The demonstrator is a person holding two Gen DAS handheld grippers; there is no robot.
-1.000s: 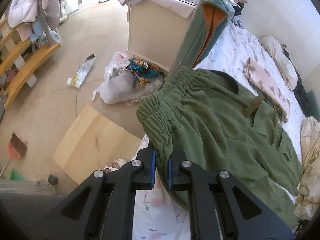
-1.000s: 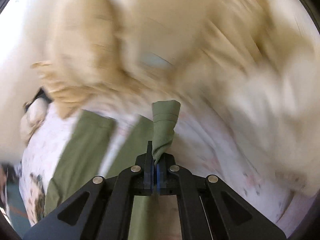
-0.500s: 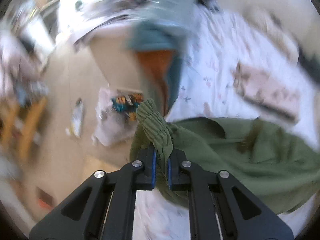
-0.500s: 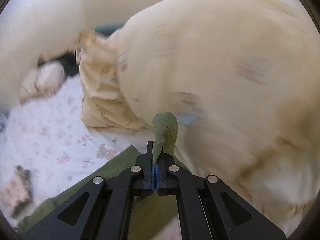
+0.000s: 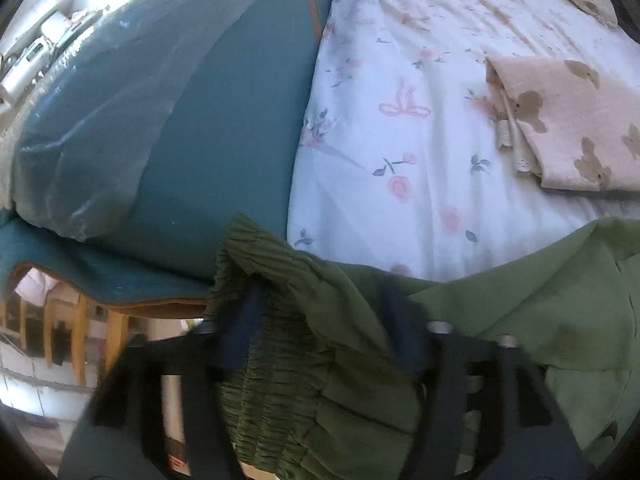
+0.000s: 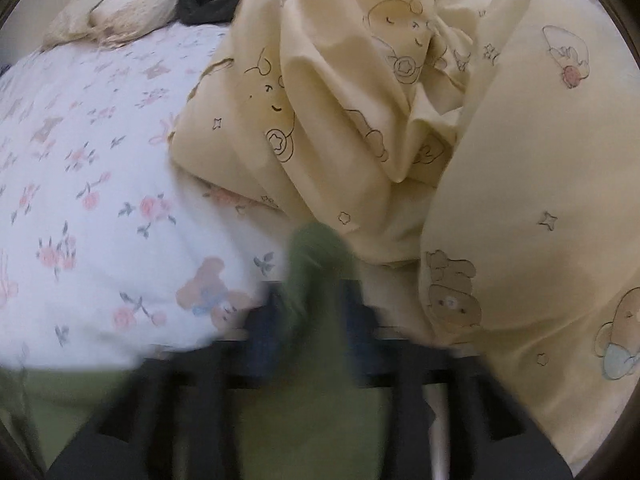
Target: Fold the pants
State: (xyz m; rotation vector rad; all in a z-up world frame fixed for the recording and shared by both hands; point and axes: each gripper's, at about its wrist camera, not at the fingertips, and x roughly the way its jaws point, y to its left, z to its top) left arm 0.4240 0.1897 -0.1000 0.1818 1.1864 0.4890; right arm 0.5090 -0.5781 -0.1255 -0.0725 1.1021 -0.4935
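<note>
The green pants [image 5: 520, 312] lie on the flowered bed sheet [image 5: 400, 100]. In the left wrist view my left gripper [image 5: 324, 320] has its fingers spread wide apart, with the ribbed elastic waistband [image 5: 256, 252] draped loosely between them. In the right wrist view the pants' leg end [image 6: 316, 268] stands up between the blurred fingers of my right gripper [image 6: 312, 308], which are apart with a gap on each side of the cloth. More green cloth [image 6: 304, 420] lies under that gripper.
A teal cushion or garment [image 5: 180, 100] lies at the bed's left edge. A folded beige cloth with a bear print [image 5: 560, 120] lies on the sheet at right. A yellow cartoon-print duvet [image 6: 400, 100] is piled to the right, and a pillow [image 6: 120, 16] lies far back.
Both grippers went from shut on the pants to open. The left swung from the floor side over the bed; the right came down by the duvet.
</note>
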